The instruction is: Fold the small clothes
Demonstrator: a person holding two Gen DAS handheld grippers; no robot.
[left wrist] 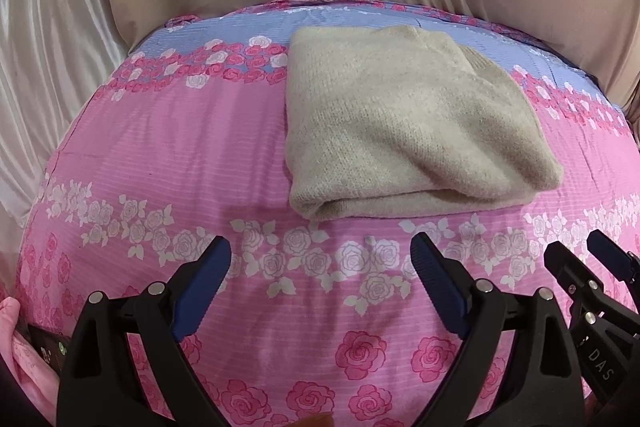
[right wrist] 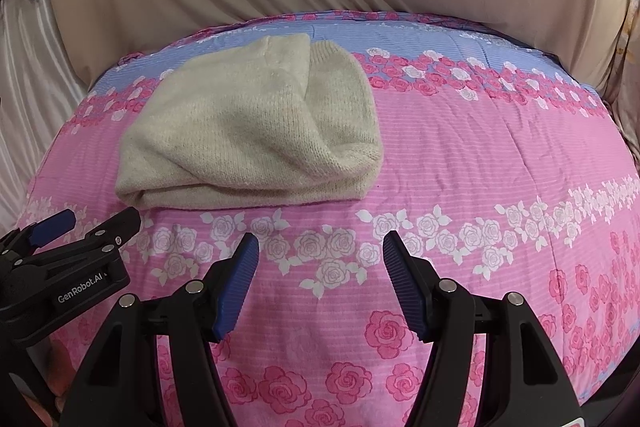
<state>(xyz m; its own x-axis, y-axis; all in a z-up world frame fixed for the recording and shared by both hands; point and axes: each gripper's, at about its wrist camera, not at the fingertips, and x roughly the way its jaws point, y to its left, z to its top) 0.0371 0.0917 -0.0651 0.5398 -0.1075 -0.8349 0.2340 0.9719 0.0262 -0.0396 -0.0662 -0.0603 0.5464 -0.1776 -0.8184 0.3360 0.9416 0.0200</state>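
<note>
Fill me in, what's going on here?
A person with two handheld grippers is folding clothes on a bed. A cream sweater lies folded on the pink floral bedspread. The left gripper and right gripper are both open, hovering short of the sweater and holding nothing.

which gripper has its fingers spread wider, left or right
The left gripper: both are open and empty, short of the folded cream sweater, but the right gripper shows a narrower gap.

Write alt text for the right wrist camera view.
A folded cream knit sweater lies on a pink rose-print bedspread. The right tool hovers open and empty in front; the left tool shows at left.
</note>
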